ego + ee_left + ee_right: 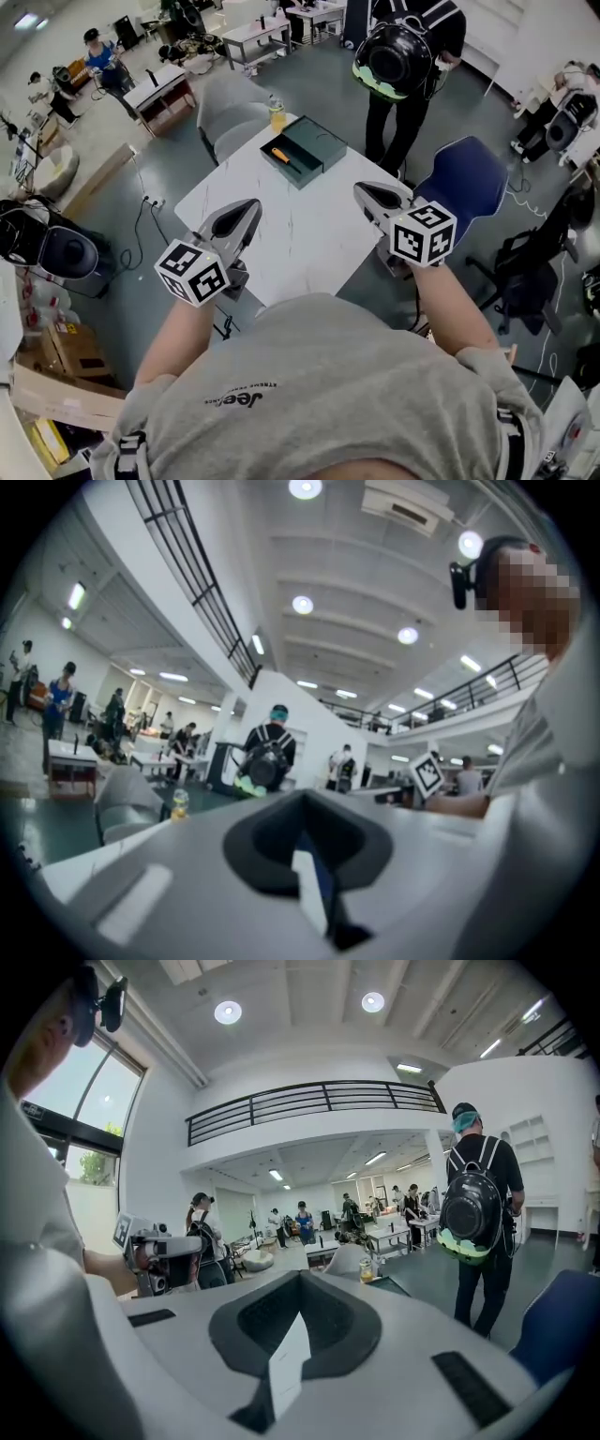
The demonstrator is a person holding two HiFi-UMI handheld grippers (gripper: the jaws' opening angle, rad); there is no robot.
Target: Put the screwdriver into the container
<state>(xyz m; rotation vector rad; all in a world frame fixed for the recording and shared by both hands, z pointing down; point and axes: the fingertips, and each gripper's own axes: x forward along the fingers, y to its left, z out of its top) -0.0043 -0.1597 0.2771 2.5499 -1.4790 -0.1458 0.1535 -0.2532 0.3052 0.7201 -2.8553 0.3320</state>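
**At the worktop's (300,234) far end, the screwdriver (281,157) lies in the container (323,145)**

Near us, we hold the left hand-held gripper (249,210) and the right hand-held gripper (362,193) well apart from the container, each with its jaws pressed together on nothing. We judge the placing done, with no step left.

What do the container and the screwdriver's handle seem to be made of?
The container looks like matte dark green plastic or painted metal: flat, dull walls, no shine. The screwdriver has a bright orange handle, probably plastic; too small to confirm.
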